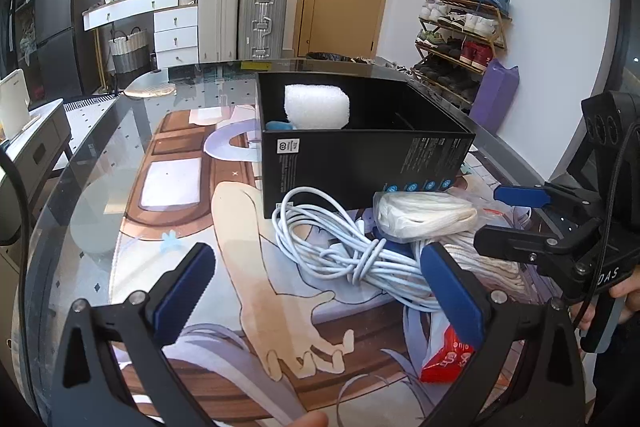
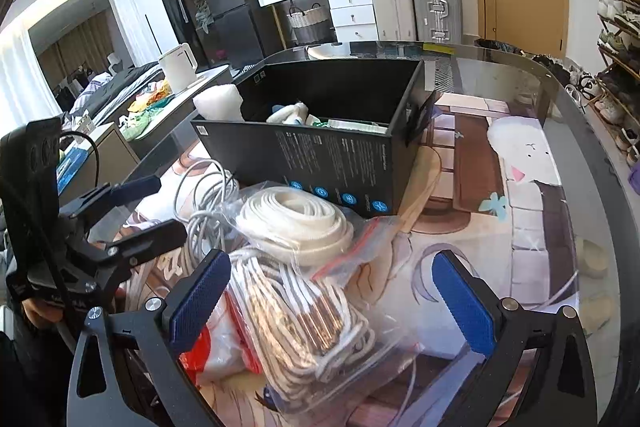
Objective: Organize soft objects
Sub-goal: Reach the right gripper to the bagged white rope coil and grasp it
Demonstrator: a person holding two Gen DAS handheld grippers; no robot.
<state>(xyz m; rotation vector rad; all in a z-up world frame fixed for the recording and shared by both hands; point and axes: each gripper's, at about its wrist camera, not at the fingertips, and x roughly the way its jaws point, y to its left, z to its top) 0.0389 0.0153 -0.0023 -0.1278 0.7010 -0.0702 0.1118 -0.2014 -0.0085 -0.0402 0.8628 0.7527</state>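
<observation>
A black open box [image 1: 360, 163] [image 2: 320, 155] stands on the table, with a white foam roll [image 1: 316, 107] [image 2: 220, 103] and other soft items inside. In front of it lie a coiled white cable [image 1: 340, 247] [image 2: 208, 203], a bagged roll of white webbing [image 1: 424, 215] [image 2: 296, 223], a bag of striped cords [image 2: 304, 327] and a red-and-white packet [image 1: 448, 359] [image 2: 208, 355]. My left gripper [image 1: 320, 291] is open, low over the cable. My right gripper [image 2: 332, 299] is open over the bag of cords. Each gripper shows in the other's view, the right [image 1: 516, 223] and the left [image 2: 148, 207].
The glass table top [image 1: 120, 147] covers a printed anime mat [image 2: 520, 187]. A shoe rack [image 1: 460, 39] stands past the right edge, suitcases [image 1: 240, 19] and drawers behind, and a side counter with a kettle [image 2: 178, 67] to the left.
</observation>
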